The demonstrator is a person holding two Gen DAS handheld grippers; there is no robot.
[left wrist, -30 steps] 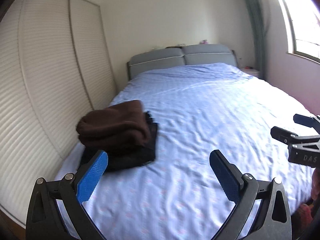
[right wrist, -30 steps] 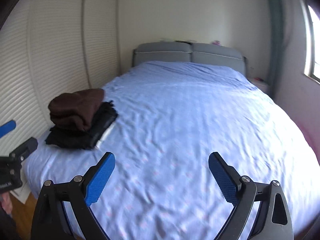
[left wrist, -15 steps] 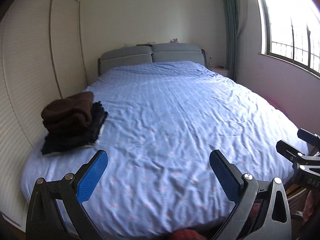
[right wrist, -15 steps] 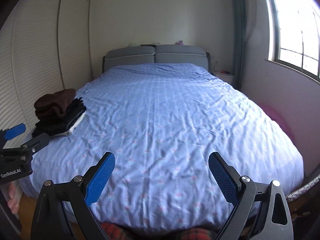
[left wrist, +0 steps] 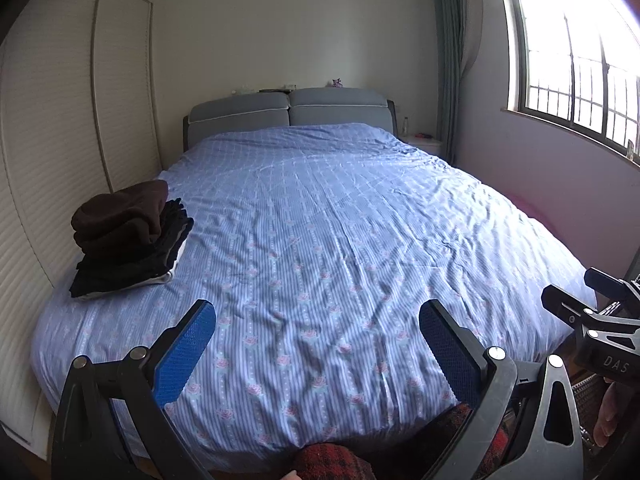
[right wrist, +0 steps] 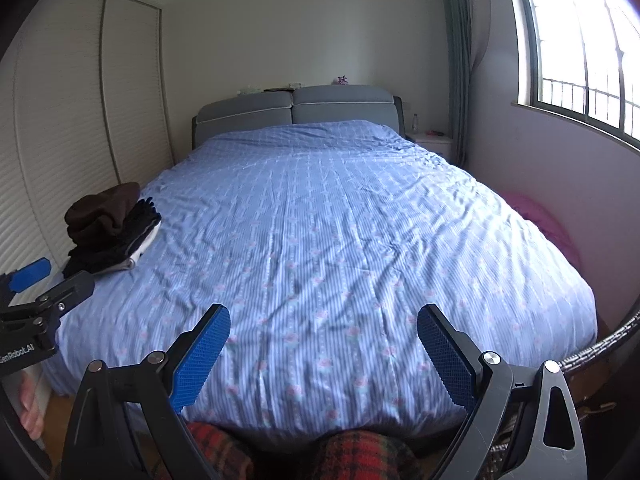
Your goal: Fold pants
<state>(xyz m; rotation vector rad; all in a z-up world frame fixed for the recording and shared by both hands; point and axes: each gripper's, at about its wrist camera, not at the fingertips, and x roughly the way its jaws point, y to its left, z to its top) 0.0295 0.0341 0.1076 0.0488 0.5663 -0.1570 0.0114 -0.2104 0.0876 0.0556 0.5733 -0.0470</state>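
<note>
Facing the bed (left wrist: 340, 240), both the left gripper (left wrist: 316, 344) and right gripper (right wrist: 324, 344) are held wide and empty; folded pants (left wrist: 128, 236) are stacked at its left edge (another pair should be fetched squarely).

I read two markings, both on gripper bodies. From the left wrist camera, the right gripper (left wrist: 600, 300) sits at the frame's right edge, beside the bed (left wrist: 320, 240), and its black housing carries pale letters "DAS", cut off by the frame edge. From the right wrist camera, the left gripper (right wrist: 44, 284) sits left of the bed, and its black body shows "enRobot.AI", the first letter cut off. I can't read anything else.
</note>
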